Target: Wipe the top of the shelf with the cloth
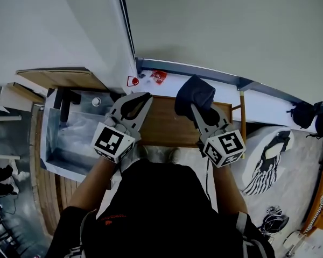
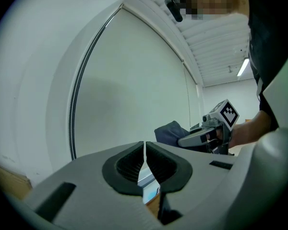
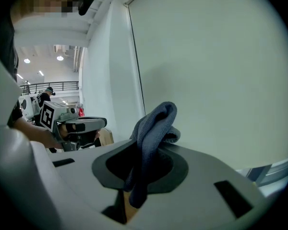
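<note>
A dark blue cloth [image 1: 195, 95] hangs bunched from my right gripper [image 1: 200, 113], which is shut on it above the wooden shelf top [image 1: 161, 127]. In the right gripper view the cloth [image 3: 151, 133] sticks up between the jaws and droops through them. My left gripper [image 1: 132, 107] is held over the shelf's left end, jaws closed together with nothing between them [image 2: 144, 164]. From the left gripper view the cloth [image 2: 172, 132] and the right gripper [image 2: 209, 133] show to the right, both raised toward the white wall.
A white wall [image 1: 231, 31] rises right behind the shelf. A metal-lined box [image 1: 70, 138] stands left of the shelf. A wooden board [image 1: 64, 78] lies further left. Bags and gear [image 1: 309, 117] lie on the floor at the right.
</note>
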A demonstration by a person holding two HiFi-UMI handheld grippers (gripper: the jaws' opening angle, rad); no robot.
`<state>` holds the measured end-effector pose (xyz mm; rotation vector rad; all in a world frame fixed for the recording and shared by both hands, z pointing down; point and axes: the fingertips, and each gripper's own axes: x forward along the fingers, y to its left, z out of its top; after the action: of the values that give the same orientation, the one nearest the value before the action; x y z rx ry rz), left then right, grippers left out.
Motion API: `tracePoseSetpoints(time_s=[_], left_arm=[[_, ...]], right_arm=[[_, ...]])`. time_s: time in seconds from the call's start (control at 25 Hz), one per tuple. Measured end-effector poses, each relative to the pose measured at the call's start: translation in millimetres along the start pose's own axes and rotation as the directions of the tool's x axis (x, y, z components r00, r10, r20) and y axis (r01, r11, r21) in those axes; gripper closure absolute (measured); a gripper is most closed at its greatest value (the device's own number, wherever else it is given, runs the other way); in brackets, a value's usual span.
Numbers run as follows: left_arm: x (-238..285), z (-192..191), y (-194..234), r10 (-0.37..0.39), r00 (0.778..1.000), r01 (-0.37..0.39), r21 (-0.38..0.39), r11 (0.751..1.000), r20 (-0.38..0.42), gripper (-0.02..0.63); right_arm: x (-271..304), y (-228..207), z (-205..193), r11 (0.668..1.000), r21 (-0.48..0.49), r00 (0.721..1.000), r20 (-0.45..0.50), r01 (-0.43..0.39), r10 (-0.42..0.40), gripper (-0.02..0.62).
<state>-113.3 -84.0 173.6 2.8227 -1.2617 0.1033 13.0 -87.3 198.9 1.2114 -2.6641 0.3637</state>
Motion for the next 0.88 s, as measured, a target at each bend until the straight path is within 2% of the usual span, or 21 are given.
tracePoseSetpoints(time_s=[0.88], left_arm=[[1.2,-2.9,3.6,0.008,1.000,-0.008,-0.002,1.000,-0.011,0.575]], right_arm=[[4.7,4.6,-2.5,1.000,-0.002,1.000,-0.011,-0.026,0.026,0.538]])
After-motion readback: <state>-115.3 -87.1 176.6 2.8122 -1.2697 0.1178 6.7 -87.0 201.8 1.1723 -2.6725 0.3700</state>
